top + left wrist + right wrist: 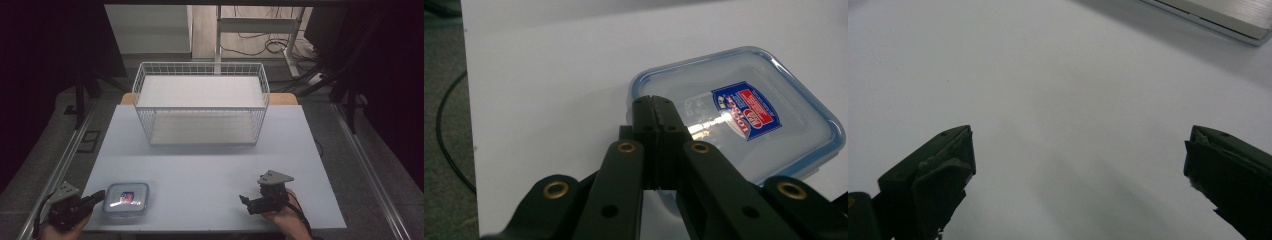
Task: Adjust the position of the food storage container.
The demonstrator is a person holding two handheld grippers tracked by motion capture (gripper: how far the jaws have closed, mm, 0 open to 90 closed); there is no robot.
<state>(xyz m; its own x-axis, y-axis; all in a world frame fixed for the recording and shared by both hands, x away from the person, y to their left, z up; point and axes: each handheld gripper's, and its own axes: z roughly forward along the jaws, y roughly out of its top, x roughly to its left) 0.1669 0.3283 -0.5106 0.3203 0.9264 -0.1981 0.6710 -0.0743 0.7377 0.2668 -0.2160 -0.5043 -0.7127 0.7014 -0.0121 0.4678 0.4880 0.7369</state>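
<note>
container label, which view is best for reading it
The left gripper view: the plastic container sits close beyond the shut left gripper, so its red and blue label is large, though the print stays blurred. In the high view the label is a tiny coloured patch.

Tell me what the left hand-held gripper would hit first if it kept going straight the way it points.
The left hand-held gripper, jaws shut, points straight at the blue-rimmed plastic container on the table. It would probably meet the container's near edge or lid first; the tips already look very close, though whether they touch is unclear.
</note>
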